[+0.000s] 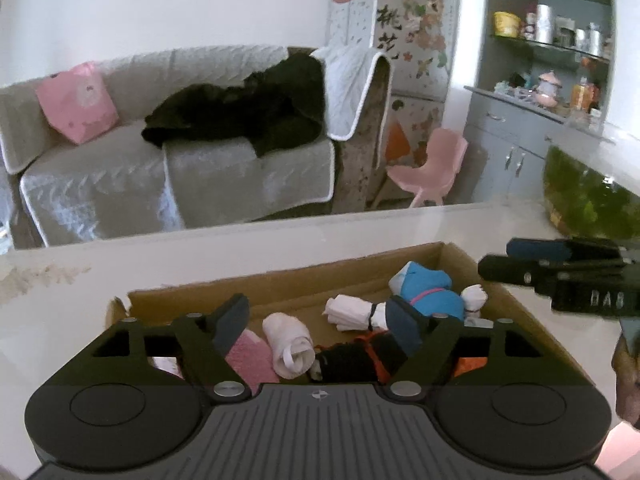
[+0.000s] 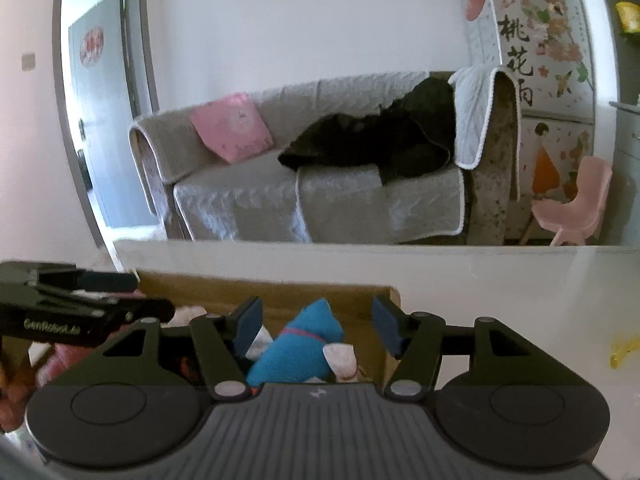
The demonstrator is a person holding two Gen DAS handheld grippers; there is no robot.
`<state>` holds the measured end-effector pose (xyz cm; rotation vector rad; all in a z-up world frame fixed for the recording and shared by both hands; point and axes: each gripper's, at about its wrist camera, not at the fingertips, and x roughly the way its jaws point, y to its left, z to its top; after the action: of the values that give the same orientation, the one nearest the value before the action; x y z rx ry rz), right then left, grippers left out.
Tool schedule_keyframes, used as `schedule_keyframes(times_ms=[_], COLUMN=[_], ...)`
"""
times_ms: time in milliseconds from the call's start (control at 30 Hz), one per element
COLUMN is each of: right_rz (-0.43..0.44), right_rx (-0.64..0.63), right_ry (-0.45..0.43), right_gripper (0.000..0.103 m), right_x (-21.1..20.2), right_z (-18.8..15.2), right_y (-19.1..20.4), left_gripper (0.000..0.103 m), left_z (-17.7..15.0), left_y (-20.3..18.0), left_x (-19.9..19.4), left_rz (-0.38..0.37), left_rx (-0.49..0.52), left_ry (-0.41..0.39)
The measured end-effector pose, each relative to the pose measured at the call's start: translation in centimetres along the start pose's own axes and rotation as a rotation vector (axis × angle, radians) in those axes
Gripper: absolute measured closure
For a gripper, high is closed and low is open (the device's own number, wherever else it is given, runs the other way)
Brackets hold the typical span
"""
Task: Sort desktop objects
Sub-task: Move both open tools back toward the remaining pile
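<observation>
A cardboard box (image 1: 280, 284) sits on the white table and holds several rolled cloth bundles: a blue one (image 1: 428, 290), a white one (image 1: 290, 342), a white tied one (image 1: 354, 312), a pink one (image 1: 250, 356) and a black-and-orange one (image 1: 352, 360). My left gripper (image 1: 318, 320) is open and empty above the box. My right gripper (image 2: 316, 324) is open and empty above the box's right end (image 2: 384, 296), over the blue bundle (image 2: 298, 346). Each gripper shows in the other's view: the right one (image 1: 560, 272) and the left one (image 2: 80, 300).
The white table (image 1: 500, 224) reaches past the box to its far edge. A green fish tank (image 1: 592, 196) stands at the table's right. A yellow scrap (image 2: 624, 350) lies on the table at right. A sofa (image 1: 160, 168) and pink chair (image 1: 432, 168) stand beyond.
</observation>
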<state>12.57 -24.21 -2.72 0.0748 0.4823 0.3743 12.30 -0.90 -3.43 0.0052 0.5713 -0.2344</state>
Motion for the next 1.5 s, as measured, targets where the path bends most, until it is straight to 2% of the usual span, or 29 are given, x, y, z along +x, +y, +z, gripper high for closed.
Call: schedule_keyframes(times_ms=[100,167,467,667,767,867,1000,1067,1233,1333,1500], right_rz=[0.015,0.023,0.056,0.059,0.073,0.079,0.114,0.13,0.204,0.221,0.233], right_rx=[0.01,0.017,-0.006,-0.009,-0.018,-0.051,-0.075,-0.1,-0.17,-0.196,-0.209], right_ry=[-0.025,-0.044,-0.088,-0.105,-0.098,-0.087,-0.055,-0.04,0.009,0.012,0.04], right_gripper=[0.041,0.035,0.03,0.024,0.023,0.018,0.014,0.009,0.008,0.005,0.005], right_x=[-0.9,-1.4,-3.8,-6.1,-6.9,-8.2,-10.0,-10.7,-11.7,-12.6,-13.1], right_z=[0.4,0.6,0.4,-0.6,-1.4,-2.8,-5.0,-6.3,-8.4,-9.8,-11.7], right_y=[0.1,0.1,0.9,1.0,1.7,3.0,4.3,5.0,6.5,7.4,9.1], left_gripper=[0.019,0.019,0.012,0.009,0.008,0.008,0.005,0.005,0.003,0.0,0.0], left_z=[0.1,0.2,-0.6,-3.5,-6.3,-8.9,-11.8,-13.2,-14.6,-15.3,-16.0], left_y=[0.1,0.4,2.5,4.1,5.0,5.7,4.8,4.3,2.7,1.8,-0.5], left_x=[-2.0,-3.1,-9.8,-13.9,-15.1,-15.5,-16.8,-17.4,-18.6,-19.4,-18.9], left_rz=[0.003,-0.001,0.014,0.096,0.137,0.124,0.131,0.119,0.044,-0.006,-0.071], left_rx=[0.03,0.022,-0.019,-0.056,-0.103,-0.151,-0.122,-0.111,-0.03,-0.01,0.025], left_ry=[-0.022,-0.038,-0.107,-0.13,-0.111,-0.044,-0.002,0.016,0.016,-0.005,0.015])
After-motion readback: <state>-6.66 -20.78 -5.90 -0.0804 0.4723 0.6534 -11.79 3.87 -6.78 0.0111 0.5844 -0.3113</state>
